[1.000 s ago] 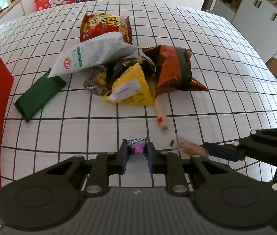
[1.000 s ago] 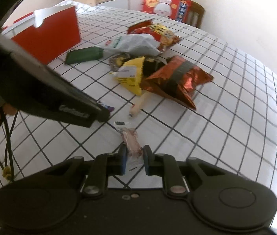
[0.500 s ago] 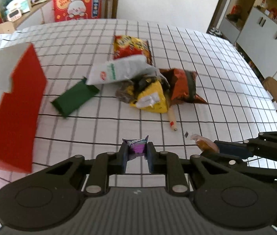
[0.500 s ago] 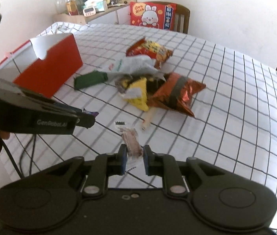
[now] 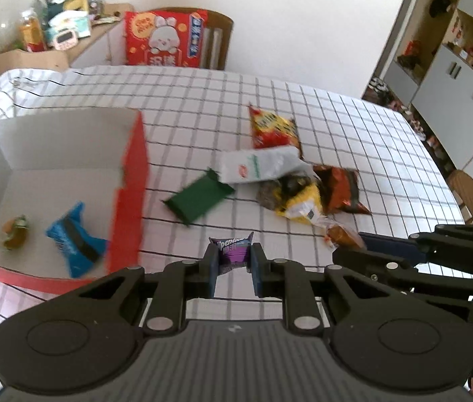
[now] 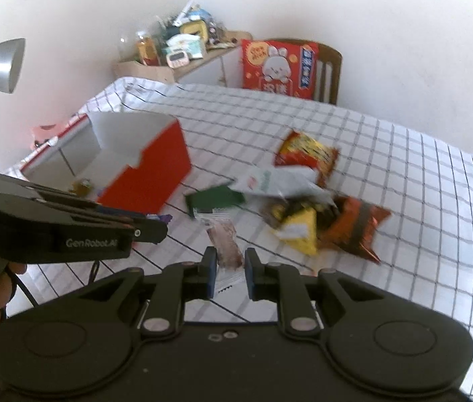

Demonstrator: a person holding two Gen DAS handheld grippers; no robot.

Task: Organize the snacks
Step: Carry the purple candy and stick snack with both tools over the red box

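Red cardboard box (image 5: 129,201), ahead and to the left of my left hand-held gripper (image 5: 233,268), already holds a blue packet (image 5: 72,238) and a small greenish sweet (image 5: 15,234). My left one is clamped on a purple candy (image 5: 233,251); my right hand-held gripper (image 6: 229,271) is clamped on a brown wrapped snack (image 6: 224,241). Left on the desk (image 5: 353,127): a heap of bags (image 5: 290,174) and a green bar (image 5: 199,197) — most of the job, I judge. Both hands tilt down, raised above the cloth — right beside left.
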